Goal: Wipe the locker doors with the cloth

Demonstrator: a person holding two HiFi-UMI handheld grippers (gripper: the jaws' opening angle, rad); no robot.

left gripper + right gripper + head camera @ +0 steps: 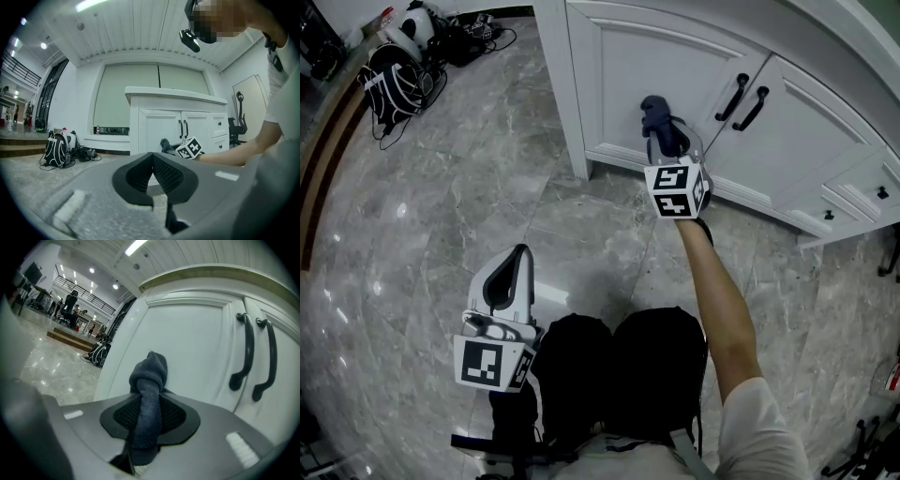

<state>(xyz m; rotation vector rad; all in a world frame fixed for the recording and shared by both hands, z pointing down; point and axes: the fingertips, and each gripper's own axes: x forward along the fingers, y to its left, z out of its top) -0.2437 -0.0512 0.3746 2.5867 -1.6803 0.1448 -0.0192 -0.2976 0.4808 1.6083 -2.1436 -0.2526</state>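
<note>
Holding the cloth point(149, 394) in a thick wad, our right claw point(664, 141) clamps it at our 1 o'clock, close to the left locker door point(675, 66); we cannot tell whether cloth meets door. Only a narrow knob of fabric sticks out, so we judge that a hard press could scrape the claw's plastic on the paint or work the wad loose. The handles point(243, 352) at 3 o'clock could snag it. Our left claw point(517, 267), closed on nothing, hangs at 8 o'clock.
</note>
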